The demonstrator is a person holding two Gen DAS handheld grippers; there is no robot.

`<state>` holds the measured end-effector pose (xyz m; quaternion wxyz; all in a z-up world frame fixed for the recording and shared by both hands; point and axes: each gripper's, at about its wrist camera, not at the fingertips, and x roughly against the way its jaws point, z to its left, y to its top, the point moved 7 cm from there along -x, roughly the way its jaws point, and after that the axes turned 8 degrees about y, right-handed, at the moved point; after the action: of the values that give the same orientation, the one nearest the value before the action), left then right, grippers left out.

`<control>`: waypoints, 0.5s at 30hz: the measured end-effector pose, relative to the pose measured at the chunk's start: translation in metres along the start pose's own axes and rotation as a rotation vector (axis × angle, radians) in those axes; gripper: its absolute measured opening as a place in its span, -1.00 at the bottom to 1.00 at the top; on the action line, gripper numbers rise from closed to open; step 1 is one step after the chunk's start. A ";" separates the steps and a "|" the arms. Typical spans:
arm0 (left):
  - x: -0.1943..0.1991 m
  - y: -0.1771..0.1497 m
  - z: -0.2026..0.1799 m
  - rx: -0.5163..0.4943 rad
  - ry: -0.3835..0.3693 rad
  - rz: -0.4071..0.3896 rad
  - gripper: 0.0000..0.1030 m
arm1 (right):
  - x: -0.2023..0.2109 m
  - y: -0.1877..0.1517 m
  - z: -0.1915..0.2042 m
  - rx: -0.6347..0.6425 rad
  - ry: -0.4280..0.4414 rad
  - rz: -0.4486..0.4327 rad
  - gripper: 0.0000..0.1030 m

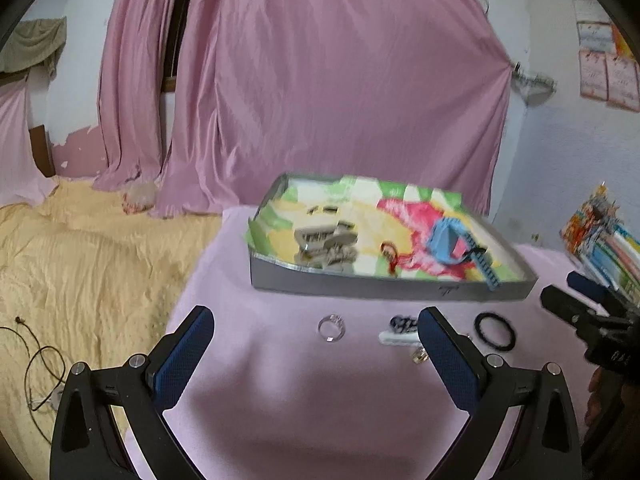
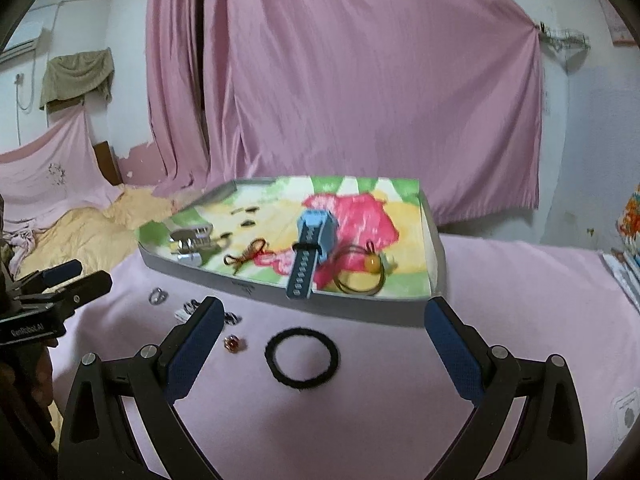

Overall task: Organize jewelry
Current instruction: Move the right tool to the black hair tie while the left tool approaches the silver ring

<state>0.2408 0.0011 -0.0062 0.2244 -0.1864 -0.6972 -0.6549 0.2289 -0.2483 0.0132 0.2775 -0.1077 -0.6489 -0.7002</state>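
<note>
A: Nearest your right claw (image 2: 322, 318) is the black band (image 2: 302, 359), lying flat on the pink surface (image 2: 500, 280) between the two wide-spread fingers, a little toward the left one. Nothing is held.

B: And the risks?

A: The small amber-stoned ring (image 2: 232, 343) sits just beside your left fingertip. Close carelessly and I'd judge you would knock it away or pinch it with the band. The band is thin and limp too; the pads may slide over it and bunch the cloth.

B: The other side?

A: Your left claw (image 1: 316, 322) is also spread wide and empty. The clear ring (image 1: 331, 327) lies just ahead of it, between the fingertips. The black-and-white piece (image 1: 400, 330) touches the inner side of its right finger, so a sweep could drag it.

B: Where does everything go?

A: Probably the tray (image 2: 256, 289) beyond, near the far edge, already holding a blue watch (image 2: 314, 248). Both views are blurred, so place slowly
</note>
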 end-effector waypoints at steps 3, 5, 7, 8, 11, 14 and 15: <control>-0.009 -0.005 0.000 -0.012 0.007 0.052 0.99 | -0.008 -0.004 -0.003 -0.018 -0.001 0.048 0.91; -0.014 -0.008 0.000 -0.012 0.001 0.082 0.98 | -0.015 -0.008 -0.006 -0.029 -0.003 0.093 0.91; -0.019 -0.010 -0.001 -0.012 -0.007 0.107 0.98 | -0.022 -0.012 -0.008 -0.052 0.011 0.133 0.91; -0.021 -0.011 -0.001 -0.012 -0.011 0.121 0.98 | -0.025 -0.014 -0.009 -0.063 0.019 0.147 0.91; -0.027 -0.012 -0.002 -0.015 -0.016 0.144 0.98 | -0.031 -0.020 -0.011 -0.089 0.030 0.186 0.91; -0.032 -0.012 -0.002 -0.022 -0.010 0.164 0.92 | -0.036 -0.025 -0.012 -0.098 0.034 0.212 0.90; -0.034 -0.012 -0.002 -0.022 -0.011 0.172 0.84 | -0.038 -0.025 -0.011 -0.098 0.034 0.216 0.90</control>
<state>0.2621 -0.0002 -0.0349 0.2739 -0.2514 -0.6725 -0.6399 0.2494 -0.2498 -0.0288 0.3569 -0.1785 -0.5937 -0.6988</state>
